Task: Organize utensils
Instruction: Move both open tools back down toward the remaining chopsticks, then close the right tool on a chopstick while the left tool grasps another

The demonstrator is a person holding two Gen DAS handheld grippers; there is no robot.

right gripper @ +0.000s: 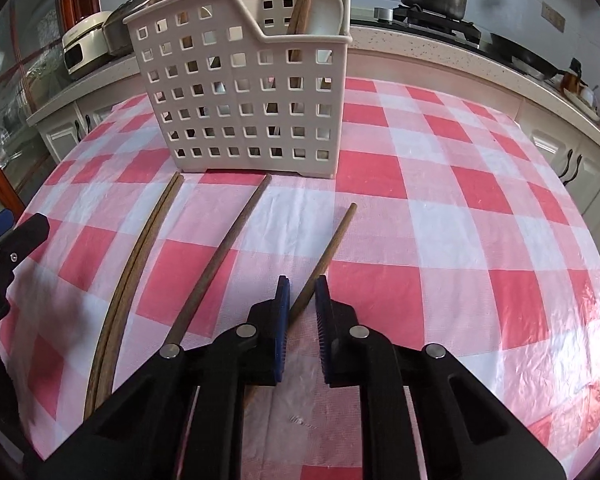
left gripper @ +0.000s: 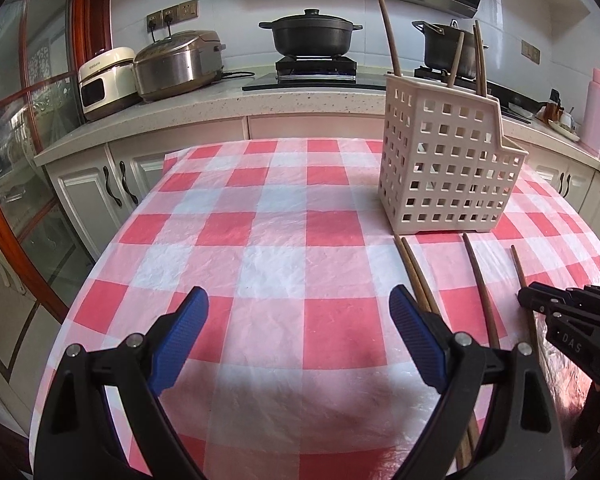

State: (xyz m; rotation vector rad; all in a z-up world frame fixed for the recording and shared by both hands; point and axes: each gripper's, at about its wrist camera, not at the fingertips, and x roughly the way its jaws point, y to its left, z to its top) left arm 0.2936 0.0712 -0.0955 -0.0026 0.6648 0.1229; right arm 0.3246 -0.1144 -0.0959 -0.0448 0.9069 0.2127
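On the checked red-and-white tablecloth (right gripper: 440,184) in front of you, the sorting is partly done. Going left to right in the right wrist view: your left gripper (left gripper: 298,332) sits at the far left edge, its blue pads spread wide with nothing between them, hovering over bare cloth. Next come a pair of wooden chopsticks (right gripper: 140,248) lying side by side and touching, their far tips just short of the holder. To their right lies a single chopstick (right gripper: 224,256), apart from the pair, its far tip also near the holder's base. Right of that is a fourth chopstick (right gripper: 332,240), and your right gripper (right gripper: 302,304) has its pads drawn in close around its near end; they look pinched on it, though it appears to lie flat on the cloth, not yet lifted.

Behind these stands the perforated cream utensil holder (right gripper: 236,92), upright. It already holds several wooden handles and a pale spoon (right gripper: 326,12).

By my reading, four chopsticks remain outside: one in your grasp, three untouched.
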